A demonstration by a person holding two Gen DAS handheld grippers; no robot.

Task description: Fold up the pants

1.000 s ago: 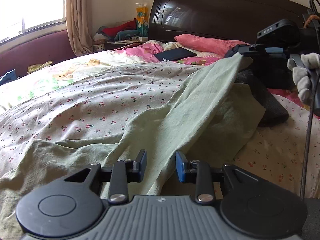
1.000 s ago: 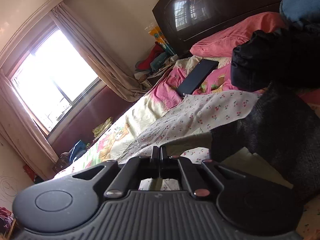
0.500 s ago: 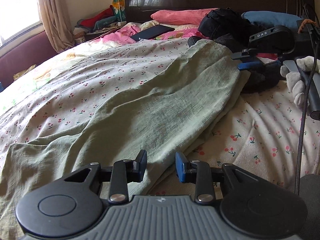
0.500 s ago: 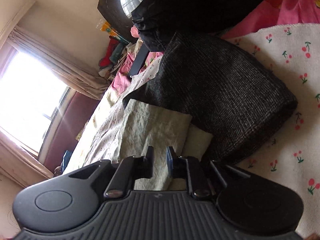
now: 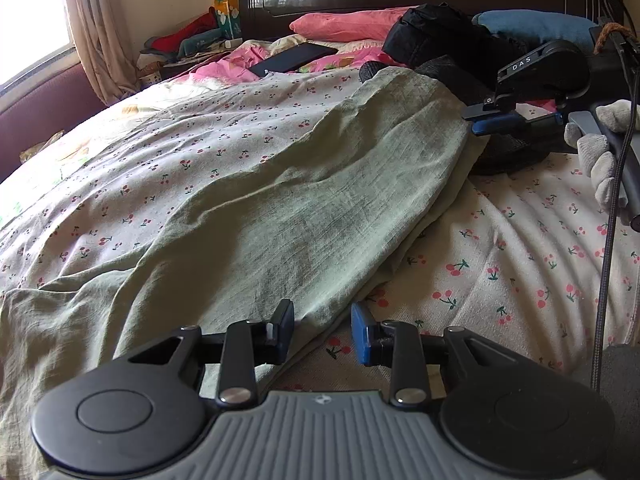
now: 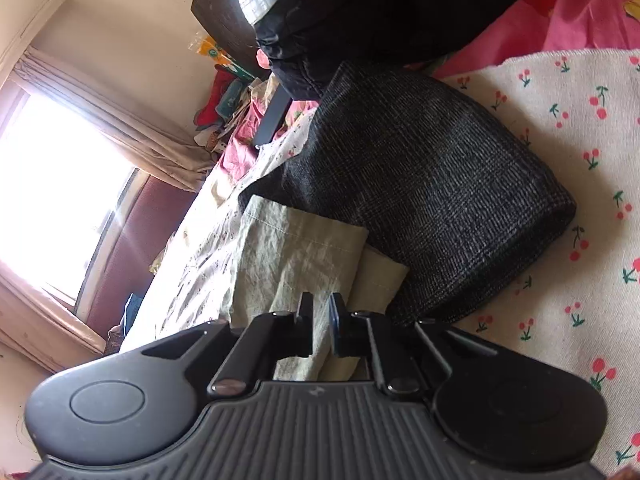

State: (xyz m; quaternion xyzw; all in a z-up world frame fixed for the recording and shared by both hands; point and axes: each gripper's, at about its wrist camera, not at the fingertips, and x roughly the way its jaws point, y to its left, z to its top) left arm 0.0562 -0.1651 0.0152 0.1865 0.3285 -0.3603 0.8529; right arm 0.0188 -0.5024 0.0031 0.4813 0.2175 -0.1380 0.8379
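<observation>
Pale green pants [image 5: 288, 200] lie along the cherry-print bedsheet [image 5: 520, 272], one leg folded over the other, hems at the far end. My left gripper [image 5: 322, 330] is open and empty, just above the near edge of the pants. My right gripper [image 5: 476, 118] is at the far hem end, seen from the side in the left wrist view. In the right wrist view the right gripper [image 6: 320, 316] has its jaws slightly apart over the green hem [image 6: 296, 248], holding nothing.
A folded dark grey checked garment [image 6: 432, 184] lies against the hems. Black clothing [image 5: 432, 40], pink pillows [image 5: 340, 26], a blue pillow [image 5: 532, 24] and a dark tablet [image 5: 294, 58] sit by the headboard. A cable [image 5: 608, 216] hangs at the right.
My right gripper lowered the pant leg onto the other leg and opened, letting go of the hem. The left gripper view shifted right and closer to the sheet.
</observation>
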